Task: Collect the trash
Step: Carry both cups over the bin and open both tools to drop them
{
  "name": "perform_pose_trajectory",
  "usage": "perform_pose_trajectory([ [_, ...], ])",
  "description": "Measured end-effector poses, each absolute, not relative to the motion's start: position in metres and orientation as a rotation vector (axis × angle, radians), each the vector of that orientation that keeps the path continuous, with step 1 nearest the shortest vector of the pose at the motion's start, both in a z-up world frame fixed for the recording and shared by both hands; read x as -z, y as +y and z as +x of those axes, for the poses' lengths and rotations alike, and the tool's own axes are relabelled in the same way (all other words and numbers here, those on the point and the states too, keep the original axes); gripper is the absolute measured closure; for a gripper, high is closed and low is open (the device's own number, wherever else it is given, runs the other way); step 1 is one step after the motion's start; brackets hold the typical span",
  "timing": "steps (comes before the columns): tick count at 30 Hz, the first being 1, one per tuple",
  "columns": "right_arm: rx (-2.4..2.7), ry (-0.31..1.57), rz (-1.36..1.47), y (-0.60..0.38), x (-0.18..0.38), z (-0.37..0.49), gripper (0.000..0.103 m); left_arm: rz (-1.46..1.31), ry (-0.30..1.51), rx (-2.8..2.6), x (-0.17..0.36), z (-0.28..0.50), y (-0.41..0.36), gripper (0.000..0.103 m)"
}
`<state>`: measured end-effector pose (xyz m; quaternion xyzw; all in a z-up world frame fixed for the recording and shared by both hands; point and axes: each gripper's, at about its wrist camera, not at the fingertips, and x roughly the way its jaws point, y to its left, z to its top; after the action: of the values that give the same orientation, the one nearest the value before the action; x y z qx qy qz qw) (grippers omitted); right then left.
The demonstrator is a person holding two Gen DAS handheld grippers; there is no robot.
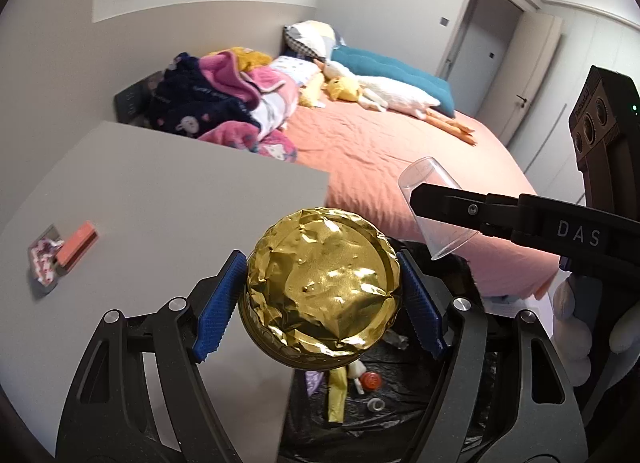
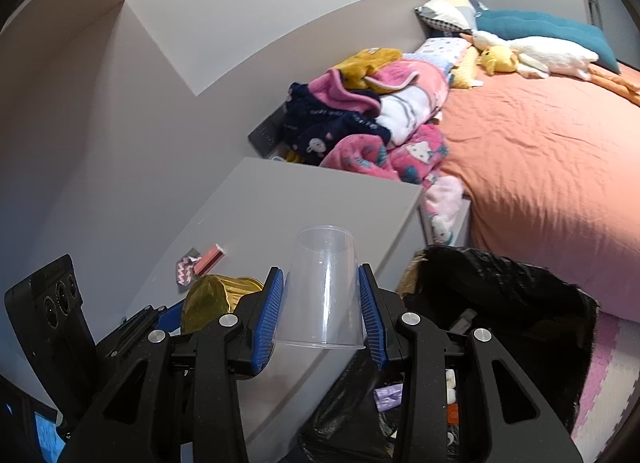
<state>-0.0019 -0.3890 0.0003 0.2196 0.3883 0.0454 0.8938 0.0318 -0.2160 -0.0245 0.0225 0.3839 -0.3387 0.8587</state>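
Nearest the lens in the left wrist view, a round container capped with crinkled gold foil (image 1: 324,287) is pinched between the blue pads of the left gripper (image 1: 323,299), the jaws standing wide around its rim. The foil is judged thin and easily dented, the container light and fairly stiff at the rim, so the hold across the rim is the sound place for it; a squeeze on the foil face would only crumple it.

In the right wrist view an upturned clear plastic cup (image 2: 324,291) is clamped by its side walls between the pads of the right gripper (image 2: 322,309), the jaws partly closed on it. The cup is taken to be very light, smooth and thin-walled, likely to buckle or slip under a hard press; a grip nearer the rolled rim would be stiffer.

Both held pieces hang above or just beside the black-lined bin (image 2: 500,287), the landmark here. Inside the bin several scraps are seen, among them a yellow wrapper (image 1: 337,395) and a small red cap (image 1: 370,381); an exact count cannot be made.

On the grey cabinet top (image 1: 160,203) left of the bin, one orange box (image 1: 76,243) and one patterned wrapper (image 1: 43,263) lie touching. Beyond the bin a bed (image 1: 380,151) is spread.

Counted: two grippers, one foil container, one cup, one bin.
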Motion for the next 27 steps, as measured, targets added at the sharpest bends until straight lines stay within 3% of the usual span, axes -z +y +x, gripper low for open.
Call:
perform_pose_trajectory([
  [18, 0.013, 0.751, 0.490, -0.444, -0.013, -0.051, 0.063, 0.111, 0.810, 0.903, 0.016, 0.003, -0.270, 0.030],
  [21, 0.027, 0.732, 0.521, -0.453, -0.016, -0.062, 0.062, 0.112, 0.866, 0.968, 0.020, 0.000, -0.278, 0.022],
  [22, 0.034, 0.720, 0.529, -0.457, -0.017, -0.067, 0.052, 0.112, 0.886, 0.977, 0.021, 0.000, -0.280, 0.006],
  [24, 0.097, 0.701, 0.519, -0.461, -0.019, -0.074, 0.031, 0.115, 0.916, 0.980, 0.024, -0.001, -0.284, 0.006],
  [27, 0.110, 0.692, 0.519, -0.465, -0.020, -0.079, 0.030, 0.122, 0.913, 0.970, 0.027, -0.003, -0.286, 0.006],
])
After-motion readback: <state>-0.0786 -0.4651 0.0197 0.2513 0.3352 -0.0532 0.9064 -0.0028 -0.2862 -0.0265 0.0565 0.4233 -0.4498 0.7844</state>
